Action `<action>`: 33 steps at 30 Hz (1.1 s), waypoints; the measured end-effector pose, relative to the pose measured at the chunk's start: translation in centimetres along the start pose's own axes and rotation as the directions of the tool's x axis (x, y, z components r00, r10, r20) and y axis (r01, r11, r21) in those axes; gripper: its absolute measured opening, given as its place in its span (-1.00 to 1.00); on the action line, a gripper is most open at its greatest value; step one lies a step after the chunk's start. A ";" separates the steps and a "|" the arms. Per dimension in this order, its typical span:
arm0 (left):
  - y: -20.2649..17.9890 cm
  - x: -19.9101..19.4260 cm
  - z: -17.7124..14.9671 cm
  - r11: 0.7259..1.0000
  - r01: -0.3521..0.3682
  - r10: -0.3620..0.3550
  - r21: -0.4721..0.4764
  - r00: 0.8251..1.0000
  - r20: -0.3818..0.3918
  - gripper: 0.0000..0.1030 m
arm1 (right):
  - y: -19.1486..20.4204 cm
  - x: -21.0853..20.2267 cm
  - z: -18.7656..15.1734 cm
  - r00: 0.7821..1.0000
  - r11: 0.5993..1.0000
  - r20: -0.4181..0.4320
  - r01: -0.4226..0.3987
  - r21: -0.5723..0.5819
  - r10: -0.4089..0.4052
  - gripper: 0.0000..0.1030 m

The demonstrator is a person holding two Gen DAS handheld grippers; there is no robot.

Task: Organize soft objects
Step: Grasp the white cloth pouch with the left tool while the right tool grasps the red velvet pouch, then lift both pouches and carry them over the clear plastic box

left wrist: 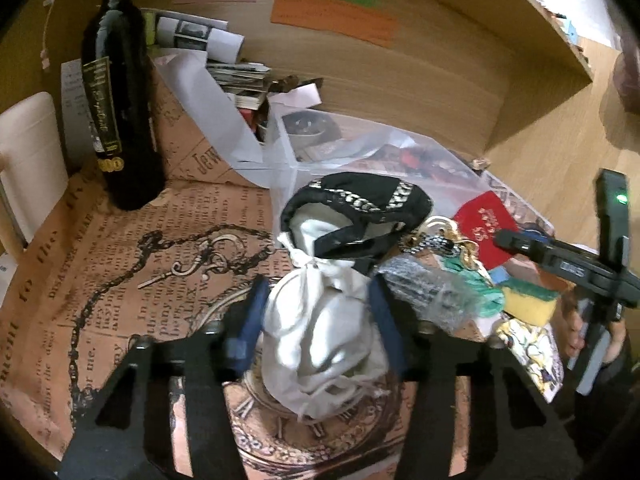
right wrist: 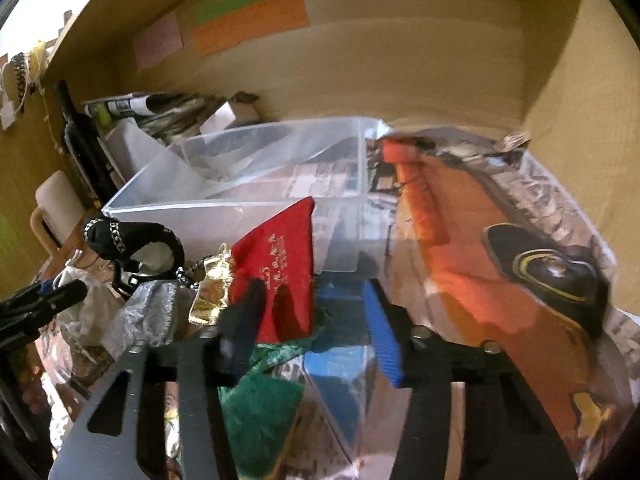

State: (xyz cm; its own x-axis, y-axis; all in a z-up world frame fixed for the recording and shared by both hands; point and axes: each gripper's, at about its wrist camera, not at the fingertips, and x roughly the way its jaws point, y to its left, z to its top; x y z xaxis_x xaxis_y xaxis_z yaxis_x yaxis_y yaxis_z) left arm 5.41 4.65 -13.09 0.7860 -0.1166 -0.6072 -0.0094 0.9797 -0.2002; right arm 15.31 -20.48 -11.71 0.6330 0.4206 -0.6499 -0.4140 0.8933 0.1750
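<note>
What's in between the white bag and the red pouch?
In the left wrist view, a crinkly silver pouch and a gold one lie between the white bag and red pouch.

We find the bottle (left wrist: pixel 120 112) standing at the desk's (left wrist: pixel 120 280) back left, with rolled papers (left wrist: pixel 200 36) just behind and to its right. The plastic bin (right wrist: pixel 240 184) sits further right, against the back wall. In front of the bin lies a heap of pouches (all touching): the drawstring pouch (left wrist: pixel 324 332) at the left, the chain-trimmed bag (left wrist: pixel 360 204) resting on top of it, and the embroidered pouch (right wrist: pixel 280 276) at the right, leaning on the bin's front wall.
</note>
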 end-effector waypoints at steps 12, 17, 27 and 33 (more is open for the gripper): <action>0.2 -1.0 0.2 1.000 0.003 -0.003 -0.010 1.000 0.016 -0.70 | 1.2 -1.1 0.4 0.998 0.999 0.057 -0.031 -0.037 0.034 -0.86; 0.2 -2.6 0.8 1.000 -0.013 0.013 -0.009 0.998 0.063 -0.73 | 1.7 -2.1 1.1 0.995 0.998 0.096 -0.035 -0.051 0.040 -0.88; -0.7 -5.7 3.8 0.998 -0.057 0.048 0.040 0.982 0.184 -0.73 | 2.8 -2.2 1.8 0.996 0.994 0.065 -0.052 -0.096 0.059 -0.84; -1.1 -5.2 4.4 0.997 -0.054 0.043 0.057 0.983 0.180 -0.73 | 3.1 -0.4 1.0 1.000 0.992 -0.004 -0.028 -0.121 0.028 0.09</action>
State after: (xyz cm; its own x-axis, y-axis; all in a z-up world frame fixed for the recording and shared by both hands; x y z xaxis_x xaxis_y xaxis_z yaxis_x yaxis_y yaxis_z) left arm 4.08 4.92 -6.38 0.8831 -0.0431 -0.4672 -0.0168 0.9922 -0.1232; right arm 14.46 -17.70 -10.19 0.6188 0.4448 -0.6475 -0.5077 0.8554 0.1025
